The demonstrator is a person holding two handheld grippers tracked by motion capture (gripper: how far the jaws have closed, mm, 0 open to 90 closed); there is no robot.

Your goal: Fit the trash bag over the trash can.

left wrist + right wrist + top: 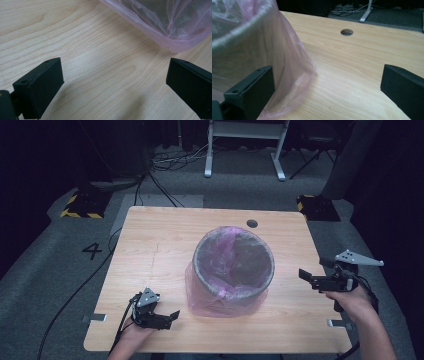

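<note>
A grey round bin point(234, 265) stands in the middle of the wooden table point(160, 245), lined and draped with a thin pink plastic bag point(200, 292) point(160, 22) point(269, 67). My left gripper point(170, 318) point(113, 82) rests low at the table's near left, open, jaws pointing toward the bag's bottom edge and apart from it. My right gripper point(312, 272) point(327, 87) hovers at the bin's right side, open, nothing between its jaws; the bag's skirt lies just ahead of its left jaw.
A round cable hole point(252, 223) point(346, 32) sits near the table's far edge. Beyond the table are floor cables point(170, 162), a white desk frame point(245, 145) and yellow-black striped blocks point(82, 205). Bare wood lies left of the bin.
</note>
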